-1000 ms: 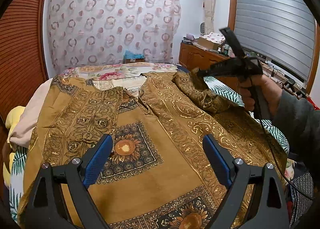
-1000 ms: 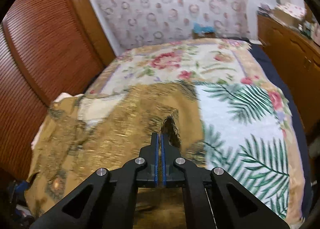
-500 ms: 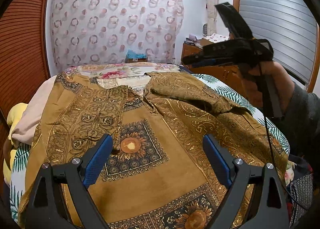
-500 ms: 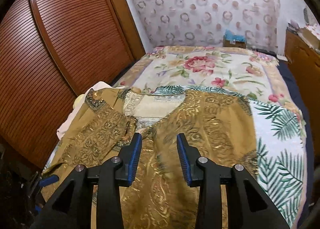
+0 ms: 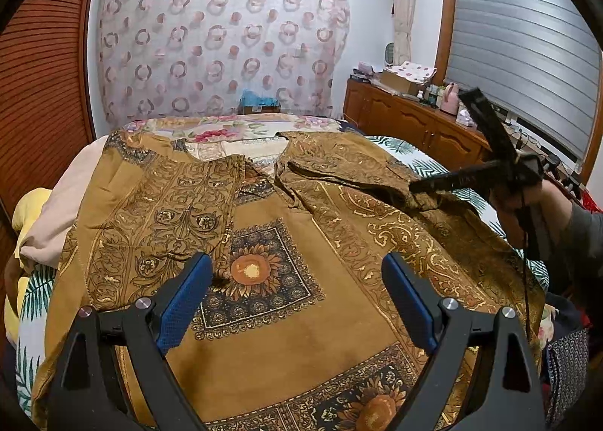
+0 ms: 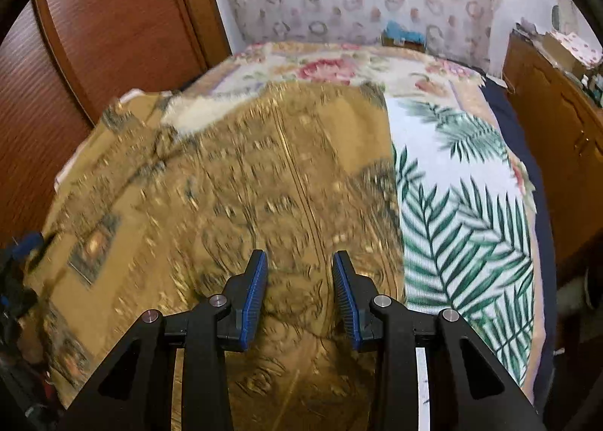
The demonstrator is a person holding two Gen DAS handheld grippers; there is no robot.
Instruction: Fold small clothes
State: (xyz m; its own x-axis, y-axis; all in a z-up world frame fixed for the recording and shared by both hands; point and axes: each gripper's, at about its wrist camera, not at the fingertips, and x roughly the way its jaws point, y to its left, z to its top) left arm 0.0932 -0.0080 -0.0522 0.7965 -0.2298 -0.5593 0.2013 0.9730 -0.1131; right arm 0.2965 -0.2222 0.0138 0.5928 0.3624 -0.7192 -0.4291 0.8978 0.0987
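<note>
A brown and gold patterned shirt lies spread flat on the bed, both sleeves folded in over its body. It also shows in the right wrist view, blurred. My left gripper is open wide and empty, hovering above the sunflower square near the shirt's lower middle. My right gripper is open and empty, low over the shirt's right side near the folded right sleeve. The right gripper also shows in the left wrist view, held by a hand at the shirt's right edge.
The bed carries a floral and palm-leaf blanket. A wooden wardrobe stands on the left. A wooden dresser with clutter runs along the right wall under the window. A patterned curtain hangs behind the bed. Yellow and pink cloths lie at the left edge.
My right gripper let go of the right sleeve, which now lies folded over the shirt, rose up, then came back down low over the shirt's right side. My left gripper has stayed in place.
</note>
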